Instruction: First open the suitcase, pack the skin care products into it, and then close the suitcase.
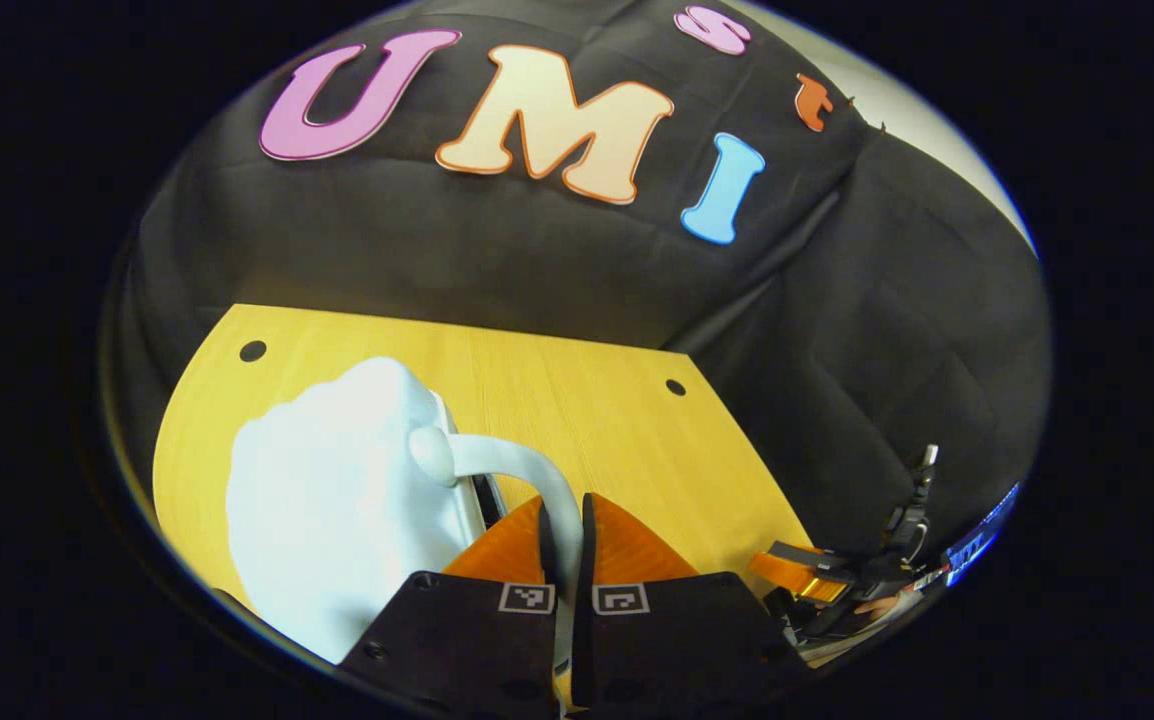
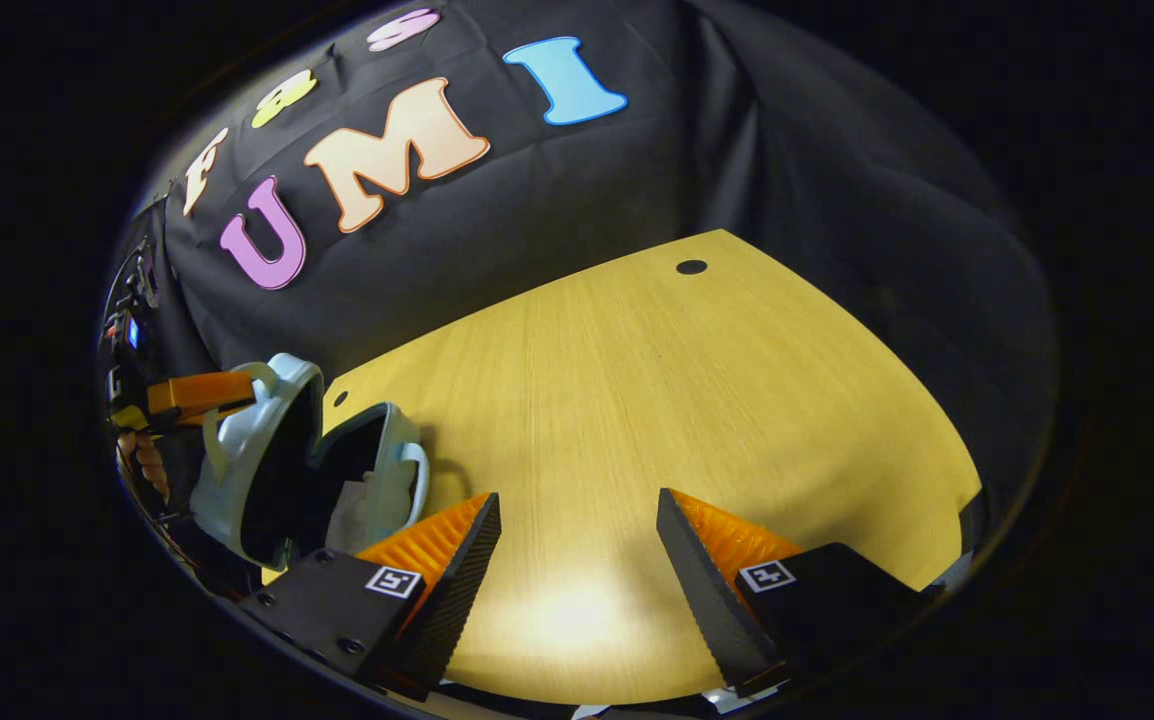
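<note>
The small pale-blue hard-shell suitcase [image 2: 267, 460] is placed at the left of the yellow wooden table [image 2: 697, 400], its lid raised ajar above its base. Its curved white handle [image 1: 527, 480] is clamped between the fingers of the left gripper [image 1: 567, 530]. The right gripper [image 2: 577, 540] is held over bare tabletop to the suitcase's right, jaws spread.

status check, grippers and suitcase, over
Left gripper shut on suitcase handle. Right gripper open, holding nothing, over bare table. Suitcase part open. Nothing in the way.
</note>
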`<state>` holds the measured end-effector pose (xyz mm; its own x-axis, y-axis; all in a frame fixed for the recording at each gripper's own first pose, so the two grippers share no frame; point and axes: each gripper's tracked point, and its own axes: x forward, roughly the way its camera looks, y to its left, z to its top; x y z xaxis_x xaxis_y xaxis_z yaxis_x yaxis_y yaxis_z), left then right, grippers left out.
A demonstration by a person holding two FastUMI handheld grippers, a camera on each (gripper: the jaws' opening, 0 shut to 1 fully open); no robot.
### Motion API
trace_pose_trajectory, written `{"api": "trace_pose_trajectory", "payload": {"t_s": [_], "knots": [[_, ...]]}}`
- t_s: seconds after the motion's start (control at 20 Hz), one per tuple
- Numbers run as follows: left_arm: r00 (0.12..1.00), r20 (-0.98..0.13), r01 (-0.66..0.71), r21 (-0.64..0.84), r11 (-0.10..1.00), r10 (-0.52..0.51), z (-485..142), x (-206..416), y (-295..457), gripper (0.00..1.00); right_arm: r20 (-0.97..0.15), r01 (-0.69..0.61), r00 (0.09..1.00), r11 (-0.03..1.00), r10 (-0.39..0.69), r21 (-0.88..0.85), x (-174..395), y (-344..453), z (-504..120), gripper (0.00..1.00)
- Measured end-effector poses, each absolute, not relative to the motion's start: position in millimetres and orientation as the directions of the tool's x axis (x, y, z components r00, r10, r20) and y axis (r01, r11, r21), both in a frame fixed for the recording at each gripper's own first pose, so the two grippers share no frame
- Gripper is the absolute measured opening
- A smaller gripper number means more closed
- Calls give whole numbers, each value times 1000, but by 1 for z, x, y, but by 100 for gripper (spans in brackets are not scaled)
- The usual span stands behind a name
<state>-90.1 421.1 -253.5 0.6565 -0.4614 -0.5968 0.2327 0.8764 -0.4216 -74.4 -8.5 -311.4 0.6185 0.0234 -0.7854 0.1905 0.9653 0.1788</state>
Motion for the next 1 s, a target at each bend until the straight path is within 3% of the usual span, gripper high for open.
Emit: {"api": "trace_pose_trajectory", "payload": {"t_s": [0.6, 0.8, 0.85, 0.95, 1.0], "knots": [[594, -753, 182, -216, 959, -282, -378, -88, 363, 0, -791, 240, 610, 963, -49, 125, -97, -71, -299, 96], [583, -771, 141, -215, 966, -257, -397, -90, 356, 2, -792, 223, 610, 967, -37, 127, -96, -75, -297, 99], [607, -767, 105, -185, 977, -210, -399, -89, 361, 5, -789, 214, 614, 968, -27, 133, -95, -76, -293, 97], [649, -731, 123, -170, 978, -209, -388, -85, 347, 25, -774, 182, 633, 974, -9, 137, -86, -75, -287, 99], [676, -709, 142, -146, 979, -204, -380, -86, 337, 50, -766, 163, 643, 977, 0, 137, -81, -76, -282, 99]]}}
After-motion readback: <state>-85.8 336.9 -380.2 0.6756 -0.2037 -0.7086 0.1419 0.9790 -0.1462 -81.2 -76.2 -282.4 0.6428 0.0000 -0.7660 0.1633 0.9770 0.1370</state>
